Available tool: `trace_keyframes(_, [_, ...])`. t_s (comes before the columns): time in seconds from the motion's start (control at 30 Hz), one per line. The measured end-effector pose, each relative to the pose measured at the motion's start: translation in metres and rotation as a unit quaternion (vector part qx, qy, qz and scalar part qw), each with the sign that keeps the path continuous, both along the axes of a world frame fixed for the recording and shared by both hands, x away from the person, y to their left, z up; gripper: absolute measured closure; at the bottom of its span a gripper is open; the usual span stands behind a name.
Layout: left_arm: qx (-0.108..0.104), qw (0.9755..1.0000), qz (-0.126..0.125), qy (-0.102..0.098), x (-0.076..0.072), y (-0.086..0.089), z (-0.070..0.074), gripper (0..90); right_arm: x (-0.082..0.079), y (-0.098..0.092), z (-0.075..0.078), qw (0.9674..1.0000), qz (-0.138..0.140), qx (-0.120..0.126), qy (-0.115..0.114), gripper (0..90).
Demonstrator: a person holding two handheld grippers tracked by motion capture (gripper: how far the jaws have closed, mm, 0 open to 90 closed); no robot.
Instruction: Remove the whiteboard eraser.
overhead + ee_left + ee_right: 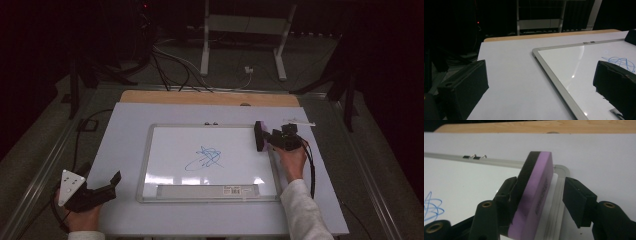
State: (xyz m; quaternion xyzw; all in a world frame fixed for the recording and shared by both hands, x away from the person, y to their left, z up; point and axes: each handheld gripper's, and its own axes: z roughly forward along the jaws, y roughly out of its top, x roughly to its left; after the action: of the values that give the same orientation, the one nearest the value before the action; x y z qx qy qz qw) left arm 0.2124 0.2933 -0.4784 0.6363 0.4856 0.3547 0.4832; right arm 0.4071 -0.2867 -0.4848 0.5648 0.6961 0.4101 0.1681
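A whiteboard lies flat on the white tabletop, with a blue scribble near its middle. At its far right corner a purple eraser with a black felt side stands on edge. My right gripper straddles that eraser. Its left jaw rests against the black side, and a gap separates the right jaw from the purple face, so the gripper is open. My left gripper rests open at the near left of the table, holding nothing. In the left gripper view it faces the board's left frame.
Two small binder clips sit at the board's far edge. A grey tray strip runs along the board's near edge. A thin white stick lies beyond my right hand. The wooden table edge is at the back, with cables and stand legs on the floor behind.
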Motion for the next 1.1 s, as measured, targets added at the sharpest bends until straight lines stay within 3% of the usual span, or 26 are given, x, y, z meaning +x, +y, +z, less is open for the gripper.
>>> trace_keyframes(0.37, [0.0,1.0,0.0,0.0,0.0,-0.001,0.0,0.6,0.002,0.001,-0.003,0.9998,0.002,0.015,0.014,43.0])
trace_keyframes(0.5, [0.001,1.0,0.0,-0.001,0.0,-0.001,0.0,0.7,0.004,0.008,-0.004,0.9996,0.016,0.017,0.016,41.6])
trace_keyframes(0.73, [-0.002,1.0,0.002,-0.001,-0.001,0.001,0.0,0.7,0.008,0.017,-0.009,0.9988,0.025,0.03,0.029,35.6])
trace_keyframes(0.8, [-0.002,1.0,0.001,-0.001,0.0,0.001,0.0,0.7,0.01,0.02,-0.012,0.9984,0.029,0.027,0.042,31.4])
trace_keyframes(0.93, [-0.001,1.0,0.002,-0.003,-0.001,0.001,0.0,0.7,0.01,0.024,-0.017,0.9979,0.034,0.013,0.053,37.9])
trace_keyframes(1.1, [-0.003,1.0,0.003,-0.002,-0.001,0.001,0.0,0.7,0.01,0.026,-0.018,0.9982,0.033,0.001,0.05,41.0])
